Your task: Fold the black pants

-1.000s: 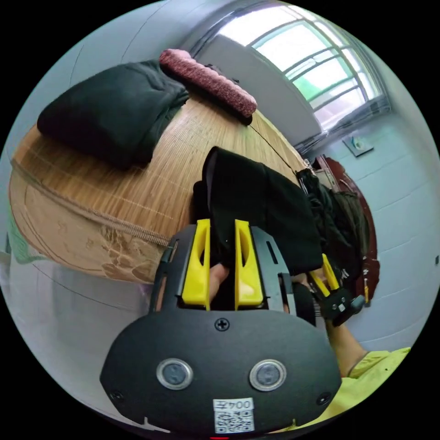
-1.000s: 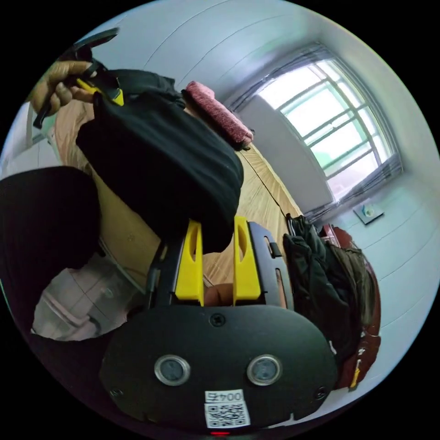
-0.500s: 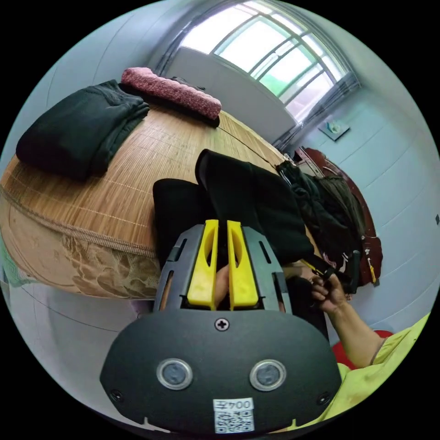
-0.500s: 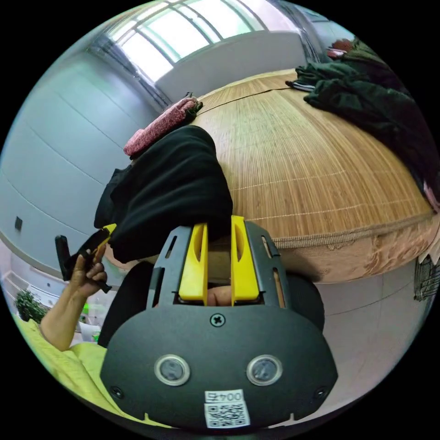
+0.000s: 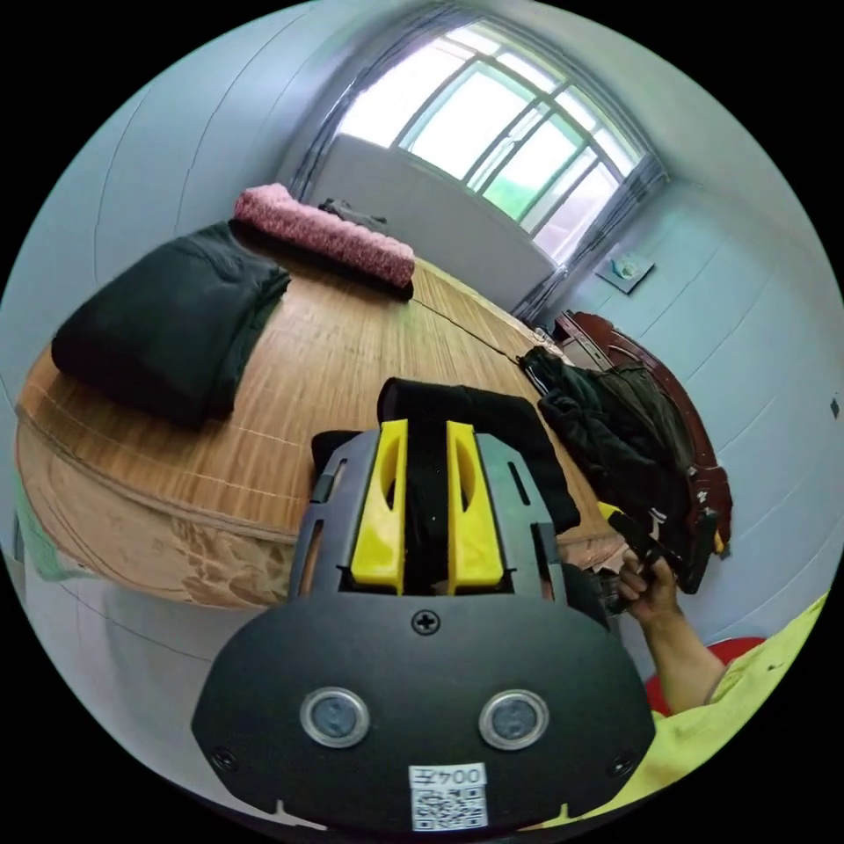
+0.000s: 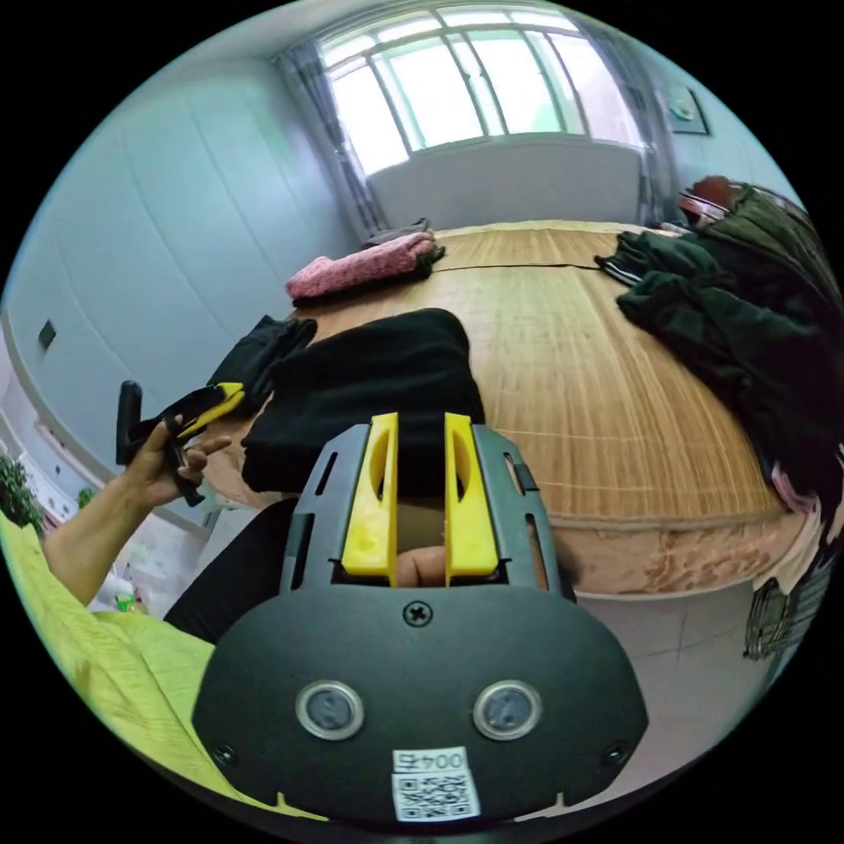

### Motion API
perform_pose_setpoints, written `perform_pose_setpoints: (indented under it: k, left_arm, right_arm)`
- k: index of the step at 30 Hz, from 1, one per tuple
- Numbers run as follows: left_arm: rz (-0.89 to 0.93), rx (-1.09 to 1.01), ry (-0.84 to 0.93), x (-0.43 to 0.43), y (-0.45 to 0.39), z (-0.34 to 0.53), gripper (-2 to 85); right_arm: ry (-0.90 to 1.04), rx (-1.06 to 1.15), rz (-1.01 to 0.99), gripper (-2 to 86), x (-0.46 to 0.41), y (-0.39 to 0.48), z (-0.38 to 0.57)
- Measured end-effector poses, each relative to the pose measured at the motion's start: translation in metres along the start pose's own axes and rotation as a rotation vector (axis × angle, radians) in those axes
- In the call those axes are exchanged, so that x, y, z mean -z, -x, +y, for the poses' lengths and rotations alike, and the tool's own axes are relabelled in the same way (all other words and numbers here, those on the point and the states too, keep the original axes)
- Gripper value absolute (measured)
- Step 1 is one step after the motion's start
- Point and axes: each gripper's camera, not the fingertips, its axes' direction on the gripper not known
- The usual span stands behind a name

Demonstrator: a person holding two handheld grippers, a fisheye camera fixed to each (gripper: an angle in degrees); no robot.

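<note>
The black pants (image 5: 492, 422) (image 6: 369, 378) lie folded in a thick bundle on the bamboo bed mat (image 5: 352, 352) (image 6: 598, 396), near its front edge. My left gripper (image 5: 426, 426) points at them with its jaws parted, and dark cloth shows beyond the gap. In the right gripper view the left gripper (image 6: 215, 400) sits in a hand just off the bundle's left corner, not touching it. My right gripper (image 6: 420, 420) has its jaw tips over the bundle's front edge, with black cloth between them. In the left gripper view the right gripper (image 5: 615, 519) sits at the bundle's right corner.
A folded dark garment (image 5: 167, 334) (image 6: 259, 347) and a pink rolled towel (image 5: 325, 233) (image 6: 360, 264) lie at the mat's far left. A loose heap of dark clothes (image 5: 624, 422) (image 6: 747, 334) lies along the right side. The person's yellow sleeve (image 6: 97, 651) is low in view.
The pants have come down from hanging in the air to lying on the mat. The left jaws have parted and come off the cloth. Both cameras have swung.
</note>
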Motion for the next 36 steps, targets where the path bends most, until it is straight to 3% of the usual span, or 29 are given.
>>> perform_pose_setpoints:
  k: [5,13,30,36]
  left_arm:
    - [0.014,0.087,0.053,-0.012,0.018,0.030,9.7]
    - [0.390,0.460,0.094,-0.023,0.092,0.056,9.9]
    - [0.419,0.419,0.237,-0.035,0.095,0.043,12.0]
    - [0.386,0.375,0.288,-0.045,0.090,0.023,5.7]
  right_arm:
    - [0.034,0.028,-0.073,7.4,-0.005,0.016,0.013]
    - [0.050,-0.026,-0.107,6.3,0.004,0.005,0.036]
    - [0.039,-0.102,-0.123,5.0,0.016,-0.007,0.044]
    - [0.041,-0.098,-0.117,4.2,0.015,0.000,0.041]
